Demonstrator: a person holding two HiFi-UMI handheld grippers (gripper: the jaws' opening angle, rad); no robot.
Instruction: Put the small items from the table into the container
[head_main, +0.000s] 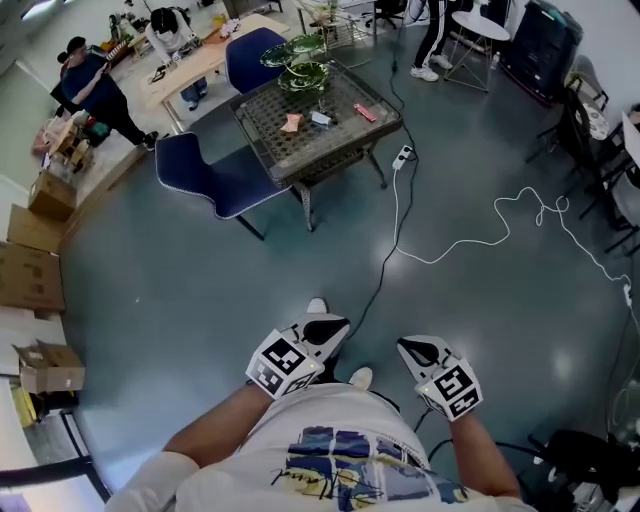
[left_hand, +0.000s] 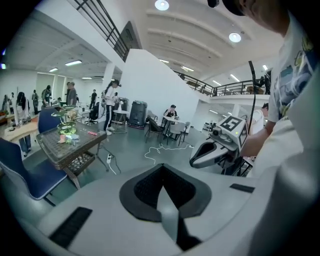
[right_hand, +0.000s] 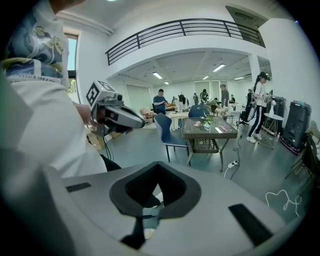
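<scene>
The dark wicker table (head_main: 345, 130) stands far ahead across the floor. On it lie small items: a pink one (head_main: 291, 122), a pale one (head_main: 320, 118) and a flat red one (head_main: 365, 112). Green tiered dishes (head_main: 303, 62) stand at its far end. The same table (left_hand: 80, 145) appears at the left of the left gripper view, and the table (right_hand: 207, 132) sits centre right in the right gripper view. Both grippers are held close to my body, well short of the table. My left gripper (head_main: 327, 329) (left_hand: 163, 189) is shut and empty. My right gripper (head_main: 414, 351) (right_hand: 150, 197) is shut and empty too.
Two blue chairs (head_main: 215, 175) (head_main: 250, 55) flank the table. A power strip (head_main: 403, 156) and a white cable (head_main: 480, 235) lie on the grey floor to the right. Cardboard boxes (head_main: 40, 270) line the left wall. People (head_main: 95, 90) are at a far desk.
</scene>
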